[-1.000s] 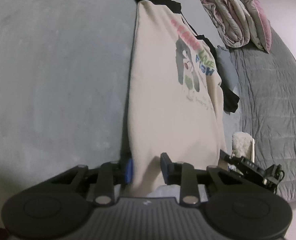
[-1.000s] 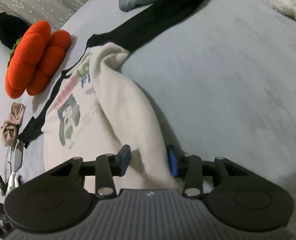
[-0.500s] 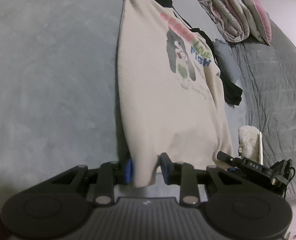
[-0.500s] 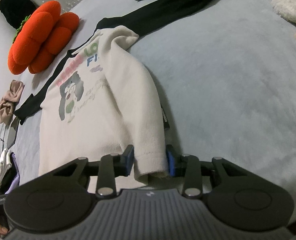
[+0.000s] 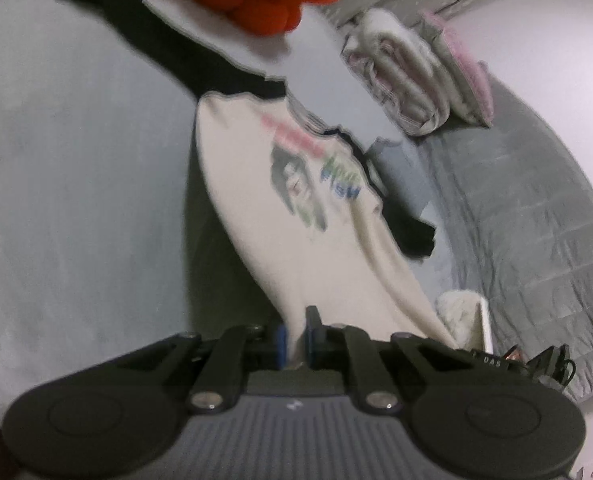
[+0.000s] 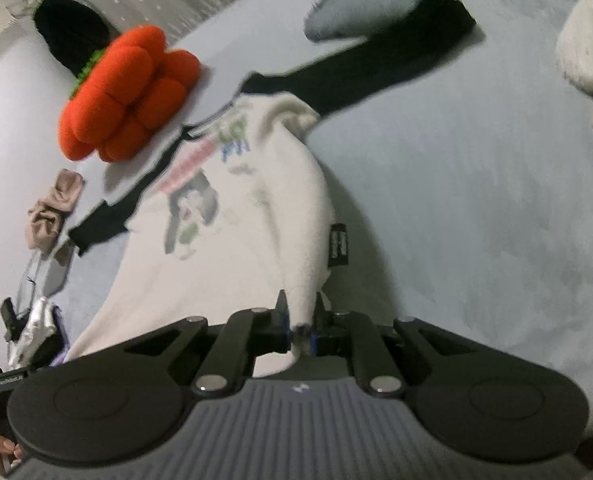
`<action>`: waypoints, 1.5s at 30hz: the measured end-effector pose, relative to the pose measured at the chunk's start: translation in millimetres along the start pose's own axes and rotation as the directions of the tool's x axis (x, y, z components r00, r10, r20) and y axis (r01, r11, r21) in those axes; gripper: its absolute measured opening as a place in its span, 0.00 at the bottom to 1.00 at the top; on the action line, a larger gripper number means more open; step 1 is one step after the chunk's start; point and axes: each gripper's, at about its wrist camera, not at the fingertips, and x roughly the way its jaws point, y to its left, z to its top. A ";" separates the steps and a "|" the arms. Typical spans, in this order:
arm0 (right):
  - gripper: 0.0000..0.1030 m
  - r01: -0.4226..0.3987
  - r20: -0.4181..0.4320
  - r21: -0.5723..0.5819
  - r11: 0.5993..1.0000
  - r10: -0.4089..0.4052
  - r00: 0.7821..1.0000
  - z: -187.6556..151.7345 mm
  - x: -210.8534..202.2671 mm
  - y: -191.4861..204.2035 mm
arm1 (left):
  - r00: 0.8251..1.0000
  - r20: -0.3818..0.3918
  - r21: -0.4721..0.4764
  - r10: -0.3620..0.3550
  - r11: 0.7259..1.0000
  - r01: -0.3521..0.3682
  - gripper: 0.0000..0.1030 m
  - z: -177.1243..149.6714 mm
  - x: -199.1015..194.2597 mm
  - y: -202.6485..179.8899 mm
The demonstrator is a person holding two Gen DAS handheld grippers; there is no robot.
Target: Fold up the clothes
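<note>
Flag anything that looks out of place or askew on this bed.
The cream sweatshirt is bunched into a ridge, each bottom corner pinched in shut tongs. A black garment lies crooked under it, and an orange pumpkin plush sits beside the collar.

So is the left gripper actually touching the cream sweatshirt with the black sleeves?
Touching. The left wrist view shows the left gripper with its jaws pinched on the hem of the cream sweatshirt with the black sleeves, fabric squeezed between them.
</note>
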 end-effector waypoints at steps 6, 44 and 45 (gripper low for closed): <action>0.09 -0.021 0.051 -0.056 0.998 0.024 0.998 2.9 -18.7 19.7 | 0.997 0.079 0.065 0.021 0.998 -0.026 0.08 7.4 -32.6 -18.2; 0.50 0.114 0.081 -0.222 0.968 -0.098 0.992 -68.1 -15.5 -9.1 | 0.973 0.012 0.351 0.231 0.910 -0.220 0.47 -43.1 -22.5 38.6; 0.50 0.127 0.086 -0.240 0.963 -0.109 0.990 -72.7 -15.0 -9.3 | 0.970 0.019 0.365 0.242 0.901 -0.232 0.49 -47.1 -23.0 39.6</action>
